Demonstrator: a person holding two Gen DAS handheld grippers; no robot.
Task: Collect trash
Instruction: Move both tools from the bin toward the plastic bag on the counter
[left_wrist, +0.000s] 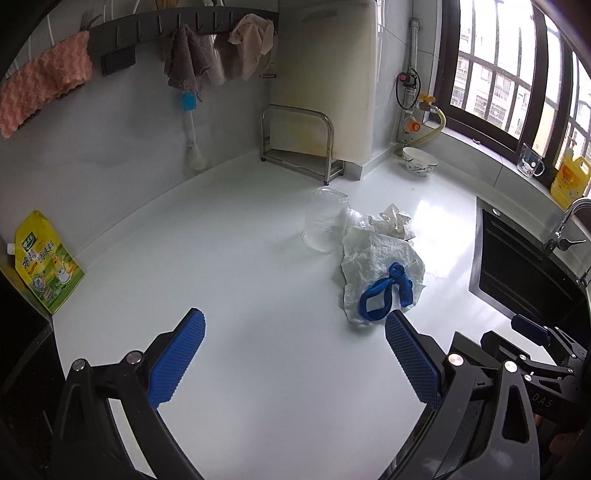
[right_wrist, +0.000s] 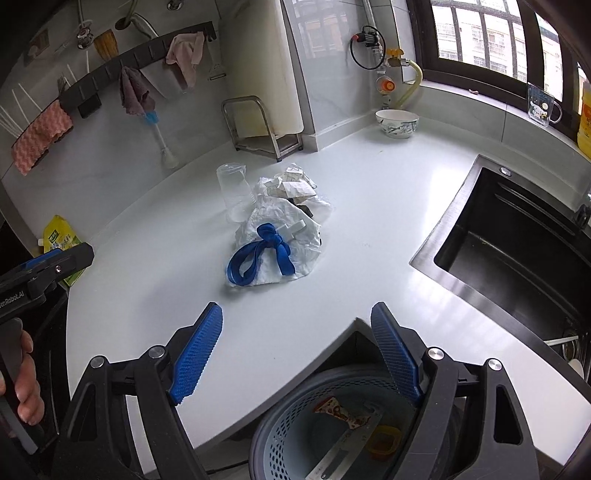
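The desk (right_wrist: 369, 221) is white and glossy, with a dark sink (right_wrist: 517, 251) set into it at the right. A perforated bin (right_wrist: 288, 435) sits below the desk's front corner and already holds a few scraps.

The trash lies in one heap near the middle of the desk: crumpled white paper (right_wrist: 291, 236), a blue strap (right_wrist: 266, 247) knotted on top of it, more crumpled paper (right_wrist: 291, 186) behind, and a clear plastic cup (right_wrist: 232, 192) touching the heap at its left.

Both tongs are released and carry nothing: the left tongs (left_wrist: 295, 362) stand wide over bare desk just short of the strap, and the right tongs (right_wrist: 297, 354) stand wide above the desk corner and the bin.

Risks, in my judgement:
- The strap only rests on the paper; a pinch on either one could shed the other over the desk's edge.
- The cup is light and upright; a sideways brush could tip it and send it rolling.
- The heap sits between the two tongs, so they could collide if both close in.
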